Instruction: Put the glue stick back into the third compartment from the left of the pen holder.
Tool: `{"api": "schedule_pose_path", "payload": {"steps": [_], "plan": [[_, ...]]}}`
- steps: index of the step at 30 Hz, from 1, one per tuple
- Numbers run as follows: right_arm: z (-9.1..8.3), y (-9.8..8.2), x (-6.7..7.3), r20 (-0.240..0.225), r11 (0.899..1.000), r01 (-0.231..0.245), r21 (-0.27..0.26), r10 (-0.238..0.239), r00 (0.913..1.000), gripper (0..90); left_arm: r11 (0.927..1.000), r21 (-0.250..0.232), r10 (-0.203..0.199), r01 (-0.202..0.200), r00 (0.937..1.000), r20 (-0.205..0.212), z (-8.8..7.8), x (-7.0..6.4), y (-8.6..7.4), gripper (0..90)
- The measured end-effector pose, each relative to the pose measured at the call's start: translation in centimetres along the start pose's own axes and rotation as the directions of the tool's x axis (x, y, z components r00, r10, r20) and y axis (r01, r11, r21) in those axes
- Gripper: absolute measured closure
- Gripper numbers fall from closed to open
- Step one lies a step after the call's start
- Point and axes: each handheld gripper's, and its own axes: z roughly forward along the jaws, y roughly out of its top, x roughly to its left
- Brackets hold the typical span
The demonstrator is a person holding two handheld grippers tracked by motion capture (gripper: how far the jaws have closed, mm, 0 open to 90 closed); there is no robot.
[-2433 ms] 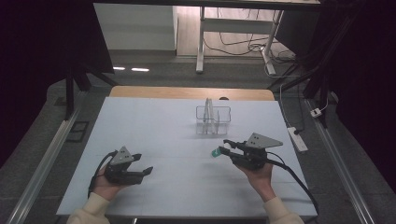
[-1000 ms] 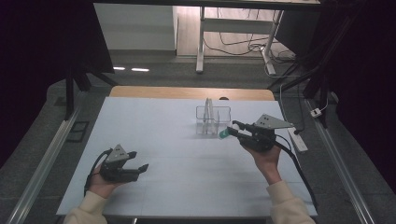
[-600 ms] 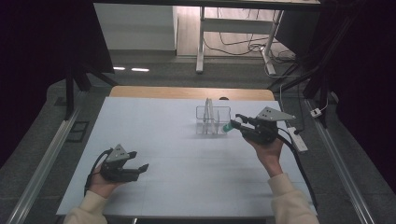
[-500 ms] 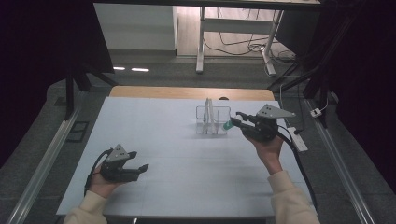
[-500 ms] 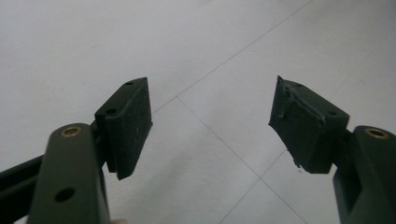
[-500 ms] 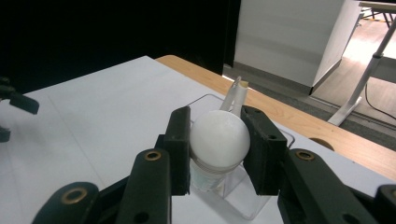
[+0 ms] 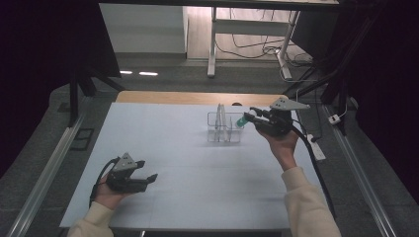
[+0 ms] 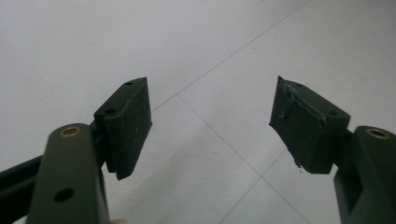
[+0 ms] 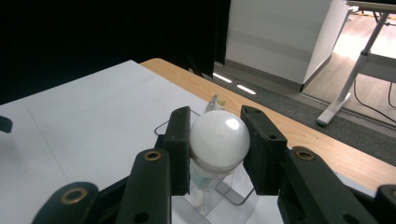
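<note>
- The bulb (image 9: pixel 219 136) sits clamped between the jaws of your right gripper (image 7: pixel 250 117), white globe toward the camera that rides on it, teal base (image 7: pixel 241 121) pointing away toward the rack (image 7: pixel 225 129)
- From the high view the bulb hangs in the air at the rack's right end, above the table (image 7: pixel 197 163), not yet inside any slot
- The rack is clear plastic with upright dividers, so its walls are hard to read; judge the slot from the right gripper view, where the wire-like rim shows just under the bulb
- Keep your grip as it is: both pads press on the globe's widest part, which looks like a fair hold, but glass is smooth, so don't squeeze harder and don't loosen until the base rests on something
- Line the base up over 1 compartment before you lower; I can't tell from these pictures which compartment lies right below it
- Come down slowly and straight, because a sideways nudge could slide or tip the light rack
- Release only once the bulb is supported, then draw back along the jaw line so a pad doesn't drag the globe out
- Your left gripper (image 7: pixel 143 176) rests low near the table's front left, well apart from the rack, jaws spread wide with nothing between the pads (image 8: pixel 128 123)
- If the rack seems likely to shift, bring that free gripper over to steady its left end
</note>
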Motion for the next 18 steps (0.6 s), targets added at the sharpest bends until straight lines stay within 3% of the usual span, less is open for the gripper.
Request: {"api": "schedule_pose_path", "payload": {"steps": [18], "plan": [[3.4,0.5,-1.9,0.038,0.993,-0.027,0.112,0.023,0.999,64.8,1.0,0.003,0.005,-0.005,1.0,0.001,0.1,0.0,0.0,29.2]]}}
